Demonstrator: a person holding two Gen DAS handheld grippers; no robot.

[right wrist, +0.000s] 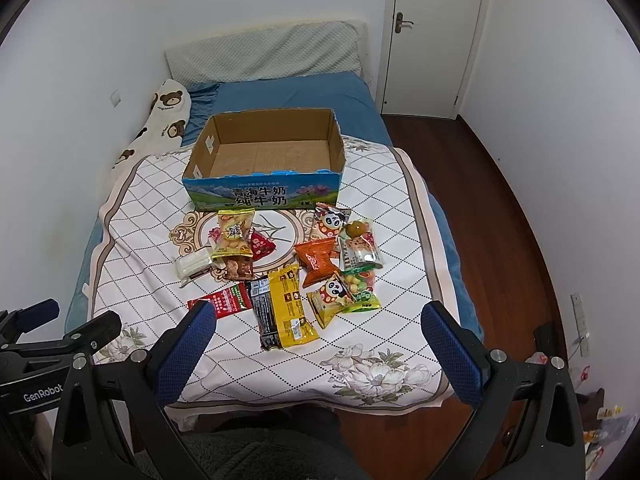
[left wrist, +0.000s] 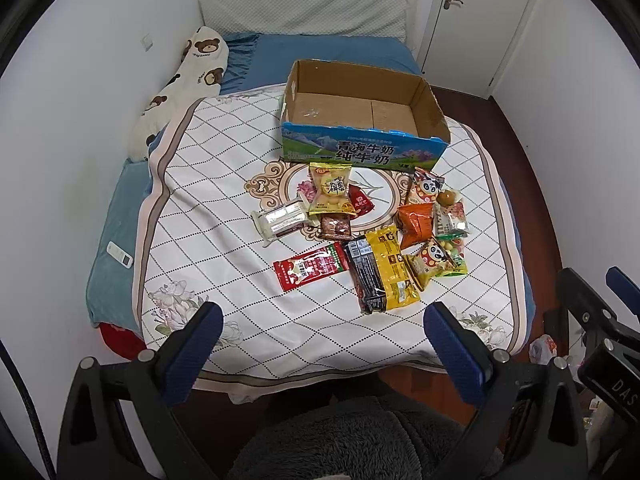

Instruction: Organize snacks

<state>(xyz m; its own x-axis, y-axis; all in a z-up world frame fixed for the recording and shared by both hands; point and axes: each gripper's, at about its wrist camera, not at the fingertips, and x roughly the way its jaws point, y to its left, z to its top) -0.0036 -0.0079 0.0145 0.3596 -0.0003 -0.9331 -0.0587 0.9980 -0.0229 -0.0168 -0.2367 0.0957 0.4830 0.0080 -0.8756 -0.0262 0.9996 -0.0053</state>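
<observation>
The empty cardboard box (right wrist: 264, 160) sits far up the bed (right wrist: 400, 280), with the snacks scattered on the bedspread between it and both tools. The left gripper (left wrist: 322, 328) and right gripper (right wrist: 318, 326) hang spread wide, holding nothing. Nearest is the yellow-and-black packet (right wrist: 286, 308), lengthwise toward them, closer to the right one.

Both cameras sit at the foot of the bed (left wrist: 280, 320), raised above it and tilted down along its length toward the headboard wall. Each view is framed at the bottom by its own two blue-padded fingers (left wrist: 192, 356) (right wrist: 184, 356).

The left wrist view stands left of the other and catches the right gripper (left wrist: 600, 312) at its right edge. The right wrist view catches the left gripper (right wrist: 60, 328) at its left edge.

Both stand back from the snacks (left wrist: 360, 232) (right wrist: 288, 272). They share the quilt, box (left wrist: 360, 120) (right wrist: 264, 156), snacks and door (left wrist: 480, 20) (right wrist: 432, 32). The right view seems slightly farther back, though fisheye warping makes that uncertain.
</observation>
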